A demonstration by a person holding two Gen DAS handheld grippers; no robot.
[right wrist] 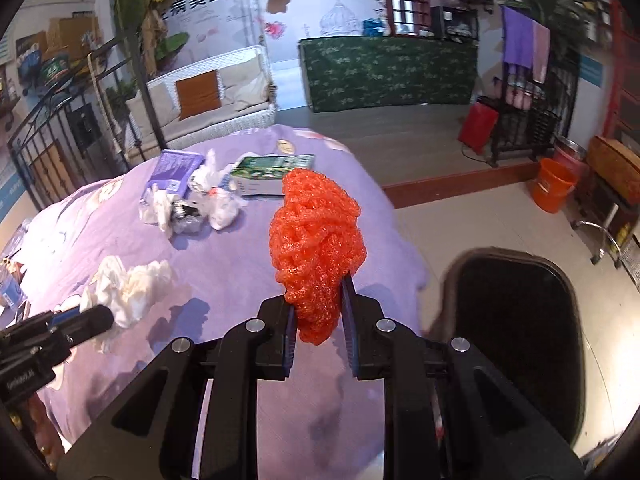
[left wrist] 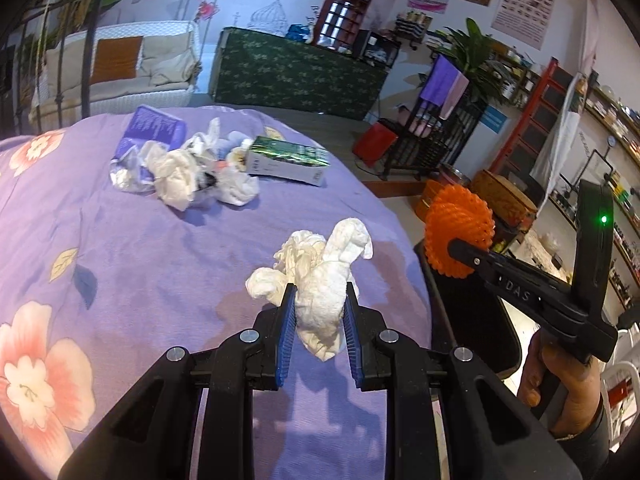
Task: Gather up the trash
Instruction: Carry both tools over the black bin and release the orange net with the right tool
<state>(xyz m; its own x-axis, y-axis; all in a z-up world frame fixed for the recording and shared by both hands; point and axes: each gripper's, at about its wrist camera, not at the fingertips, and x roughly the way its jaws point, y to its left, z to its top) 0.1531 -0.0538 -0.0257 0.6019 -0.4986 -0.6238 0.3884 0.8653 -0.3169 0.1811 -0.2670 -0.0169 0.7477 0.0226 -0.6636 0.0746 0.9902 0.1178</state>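
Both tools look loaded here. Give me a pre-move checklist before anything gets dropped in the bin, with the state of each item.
1. Left tool shut on the tissue: ok.
2. Right tool shut on the orange net: ok.
3. Bin open and free of cover: ok, dark opening shows beside the table.
4. Right tool over the bin: not ok, the net hangs above the purple cloth, bin off to its right.
5. Room left inside the bin: cannot tell, interior is dark.
6. Table cleared: not ok, a trash pile and green carton remain.
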